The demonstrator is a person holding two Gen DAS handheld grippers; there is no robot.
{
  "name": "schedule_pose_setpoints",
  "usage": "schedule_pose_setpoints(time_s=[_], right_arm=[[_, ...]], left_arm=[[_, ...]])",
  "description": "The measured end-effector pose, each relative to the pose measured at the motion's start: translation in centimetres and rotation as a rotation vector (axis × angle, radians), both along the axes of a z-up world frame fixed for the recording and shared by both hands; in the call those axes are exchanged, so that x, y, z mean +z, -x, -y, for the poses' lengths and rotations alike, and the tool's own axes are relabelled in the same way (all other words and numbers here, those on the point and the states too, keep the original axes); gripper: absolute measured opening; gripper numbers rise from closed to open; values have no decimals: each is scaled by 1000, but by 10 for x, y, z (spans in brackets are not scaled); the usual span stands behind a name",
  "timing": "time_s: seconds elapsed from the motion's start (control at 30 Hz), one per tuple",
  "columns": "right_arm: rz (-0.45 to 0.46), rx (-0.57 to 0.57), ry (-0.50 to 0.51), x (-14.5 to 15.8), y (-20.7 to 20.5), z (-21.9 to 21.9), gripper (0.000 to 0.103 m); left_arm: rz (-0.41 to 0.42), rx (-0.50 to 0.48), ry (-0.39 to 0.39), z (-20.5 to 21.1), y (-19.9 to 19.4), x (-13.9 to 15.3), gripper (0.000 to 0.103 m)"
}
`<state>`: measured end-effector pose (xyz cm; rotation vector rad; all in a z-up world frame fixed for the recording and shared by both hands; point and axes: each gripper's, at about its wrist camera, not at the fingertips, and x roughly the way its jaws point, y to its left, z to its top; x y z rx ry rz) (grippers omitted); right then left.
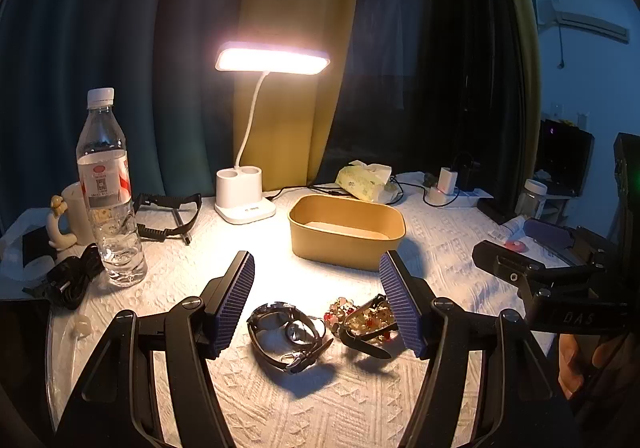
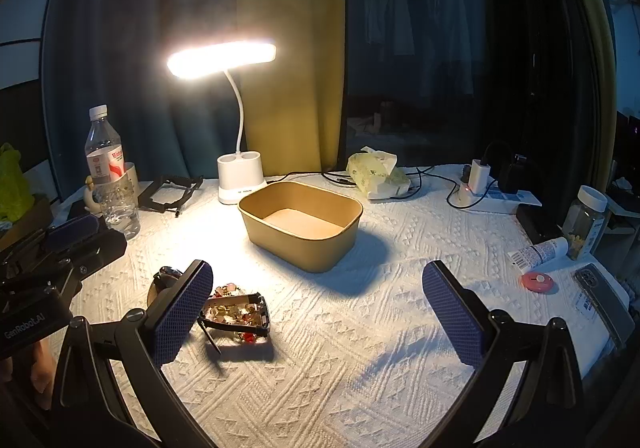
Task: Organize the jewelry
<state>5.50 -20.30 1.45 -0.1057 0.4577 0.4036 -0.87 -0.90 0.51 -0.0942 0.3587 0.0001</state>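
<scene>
In the lower middle of the left wrist view a wristwatch (image 1: pixel 290 332) with a dark leather strap lies on the white knitted tablecloth (image 1: pixel 320 400), and just to its right sits a small heap of beaded bracelets (image 1: pixel 360 318) tangled with a second dark strap. The watch looks fairly light, with a hard, smooth metal case that could slip, so the soft strap or the buckle loop seems the safer place to pinch. The beads look glassy, loose and floppy; they would likely sag and snag, so they are best taken at a bunched middle. Behind them, in the centre of the frame, stands an empty tan paper tub (image 1: pixel 346 232) with rounded corners. The left gripper (image 1: pixel 318 300) is spread wide, holding nothing. The right gripper (image 2: pixel 320 312) likewise gapes empty, its ribbed blue pads clear of the cloth.
</scene>
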Motion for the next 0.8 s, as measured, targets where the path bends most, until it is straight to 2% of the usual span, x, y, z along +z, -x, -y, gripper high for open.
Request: schedule_pose_setpoints(time_s=[0.8], right_arm=[[-4,-2,-4,0,2,-1,103]], left_arm=[[-3,-1,4,-2,2,0,68]])
